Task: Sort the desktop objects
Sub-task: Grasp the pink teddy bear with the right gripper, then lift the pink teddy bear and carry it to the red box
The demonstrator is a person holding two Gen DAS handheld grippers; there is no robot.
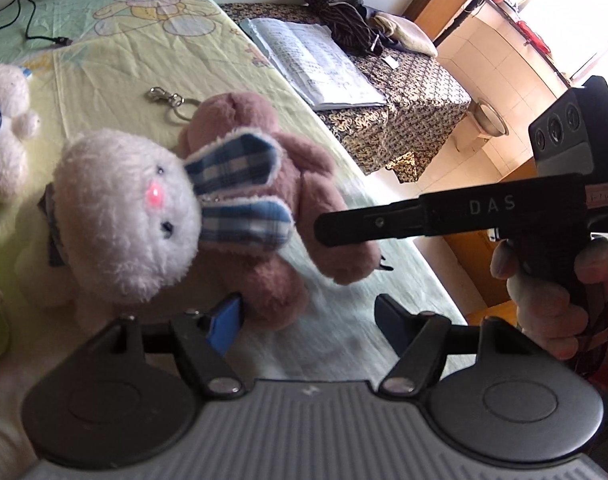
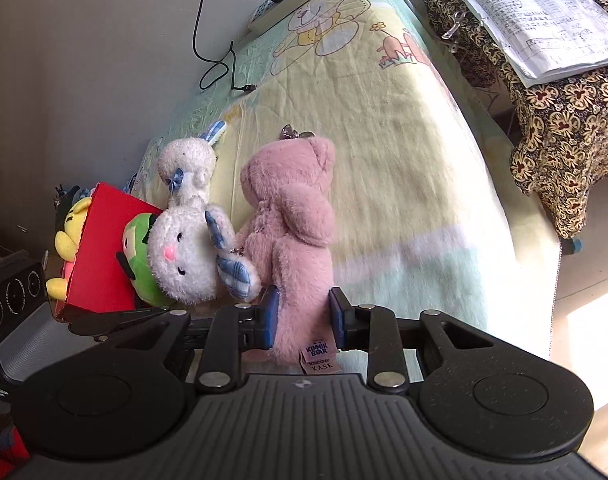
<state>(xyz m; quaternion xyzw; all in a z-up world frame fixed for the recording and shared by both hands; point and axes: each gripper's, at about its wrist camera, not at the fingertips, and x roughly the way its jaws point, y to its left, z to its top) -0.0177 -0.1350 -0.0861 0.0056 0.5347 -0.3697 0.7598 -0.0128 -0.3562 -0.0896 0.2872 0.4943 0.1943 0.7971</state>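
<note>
Pink plush bear (image 2: 292,236), lying on the blanket with its head at the far end and a keyring (image 1: 168,100) beyond it, a leg label at the near end. White plush rabbit (image 2: 184,256) with blue-checked ears leans against its left side. Further left: a second white plush (image 2: 188,168), a green plush (image 2: 138,256), a yellow plush (image 2: 70,236).

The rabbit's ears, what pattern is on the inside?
Blue and white checked fabric on the rabbit's ears, clearest in the left wrist view.
</note>
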